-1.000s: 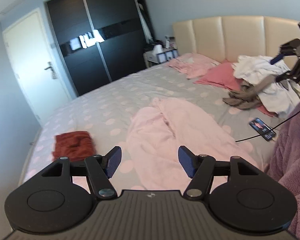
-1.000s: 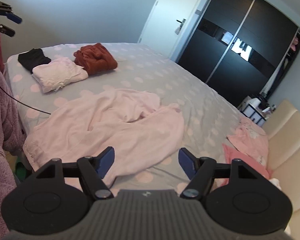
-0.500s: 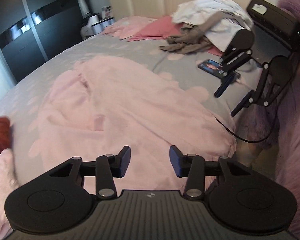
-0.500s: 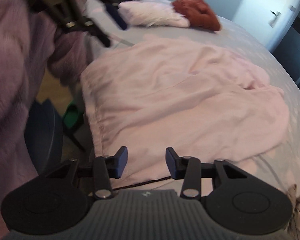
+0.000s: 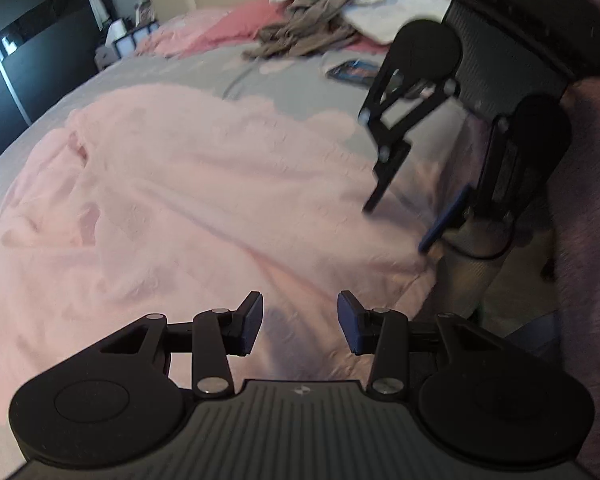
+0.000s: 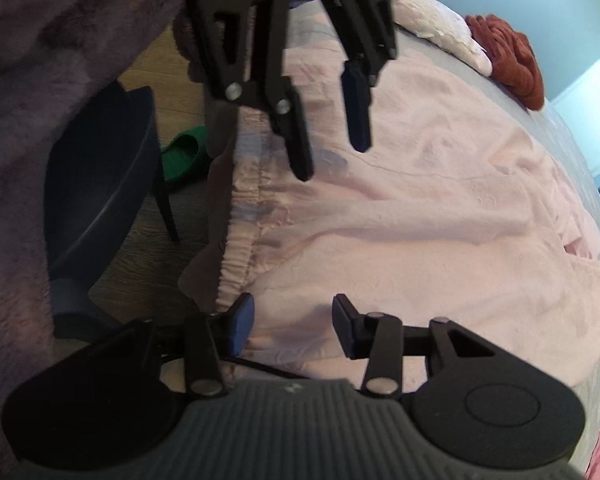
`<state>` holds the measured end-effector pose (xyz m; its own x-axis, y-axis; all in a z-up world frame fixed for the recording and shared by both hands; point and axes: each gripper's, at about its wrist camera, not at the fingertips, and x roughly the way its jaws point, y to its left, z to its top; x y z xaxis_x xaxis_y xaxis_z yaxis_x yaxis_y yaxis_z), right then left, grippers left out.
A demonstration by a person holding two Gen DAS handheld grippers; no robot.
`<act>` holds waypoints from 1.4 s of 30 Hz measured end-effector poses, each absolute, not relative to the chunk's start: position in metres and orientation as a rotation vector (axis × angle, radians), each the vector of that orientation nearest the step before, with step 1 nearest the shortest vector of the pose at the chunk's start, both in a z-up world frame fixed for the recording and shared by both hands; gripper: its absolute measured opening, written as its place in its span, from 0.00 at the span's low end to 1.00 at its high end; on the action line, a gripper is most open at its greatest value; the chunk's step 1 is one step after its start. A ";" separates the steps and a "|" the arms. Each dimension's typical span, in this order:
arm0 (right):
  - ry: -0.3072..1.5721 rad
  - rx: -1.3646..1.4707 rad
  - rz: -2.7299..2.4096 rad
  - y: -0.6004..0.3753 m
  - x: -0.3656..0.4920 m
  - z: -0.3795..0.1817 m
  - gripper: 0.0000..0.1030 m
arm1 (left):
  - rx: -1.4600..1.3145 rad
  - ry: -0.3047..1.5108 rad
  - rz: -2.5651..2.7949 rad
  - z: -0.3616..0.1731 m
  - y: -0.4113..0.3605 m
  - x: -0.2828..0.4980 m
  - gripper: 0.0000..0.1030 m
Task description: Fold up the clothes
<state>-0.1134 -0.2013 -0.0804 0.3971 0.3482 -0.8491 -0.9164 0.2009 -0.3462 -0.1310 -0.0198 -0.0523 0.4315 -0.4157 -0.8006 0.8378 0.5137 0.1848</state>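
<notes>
Trousers [image 5: 204, 200], pale pink, lay spread flat across bed [image 5: 284, 64], elasticated waistband [image 6: 240, 216] along near edge: laid out for folding. Left gripper [image 5: 299, 322] and right gripper [image 6: 291, 330] hung just above waistband, near opposite corners, probably lining up for two-point pickup. Both jaws parted, nothing pinched yet.

You have no words or numbers to read here. The only mark is a small pale emblem on the ribbed body of the left claw [image 5: 299, 325] and of the right claw [image 6: 292, 326]; the phone [image 5: 352, 72] screen is too blurred to read.
</notes>
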 end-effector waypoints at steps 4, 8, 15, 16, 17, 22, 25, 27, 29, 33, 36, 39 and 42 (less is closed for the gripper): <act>0.785 -0.918 0.885 -0.211 -0.092 -0.078 0.44 | 0.610 0.841 -0.789 -0.061 -0.011 -0.120 0.36; 0.892 -0.892 0.827 -0.221 -0.078 -0.079 0.44 | 0.563 0.787 -0.744 -0.048 -0.001 -0.118 0.36; 1.047 -0.957 0.716 -0.257 -0.067 -0.080 0.44 | 0.476 0.774 -0.679 -0.030 0.004 -0.102 0.36; 1.057 -0.957 0.702 -0.262 -0.065 -0.079 0.44 | 0.470 0.773 -0.689 -0.029 0.003 -0.101 0.36; 1.054 -0.981 0.686 -0.266 -0.064 -0.077 0.44 | 0.469 0.775 -0.699 -0.029 0.000 -0.100 0.36; 1.055 -1.077 0.624 -0.293 -0.056 -0.048 0.43 | 0.479 0.750 -0.768 -0.025 -0.010 -0.106 0.36; 1.023 -1.115 0.573 -0.317 -0.049 -0.016 0.43 | 0.470 0.720 -0.840 -0.024 -0.022 -0.113 0.37; 0.988 -1.157 0.546 -0.330 -0.047 0.000 0.43 | 0.466 0.713 -0.893 -0.025 -0.032 -0.119 0.37; 0.913 -1.211 0.540 -0.338 -0.050 0.011 0.43 | 0.460 0.724 -0.932 -0.028 -0.041 -0.124 0.37; 0.674 -1.302 0.663 -0.329 -0.077 0.010 0.36 | 0.438 0.778 -0.972 -0.041 -0.058 -0.127 0.34; 0.561 -1.313 0.806 -0.306 -0.098 -0.008 0.31 | 0.476 0.822 -0.944 -0.054 -0.066 -0.125 0.31; 0.452 -1.317 0.943 -0.283 -0.120 -0.027 0.31 | 0.487 0.861 -0.894 -0.062 -0.066 -0.121 0.31; 0.402 -1.334 1.071 -0.262 -0.142 -0.046 0.31 | 0.466 0.877 -0.868 -0.064 -0.061 -0.117 0.31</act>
<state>-0.1418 -0.2621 -0.0460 0.4981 0.3931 -0.7729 -0.8045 -0.1230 -0.5810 -0.1166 -0.0615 -0.0644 0.3429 -0.4609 -0.8185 0.8139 0.5809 0.0138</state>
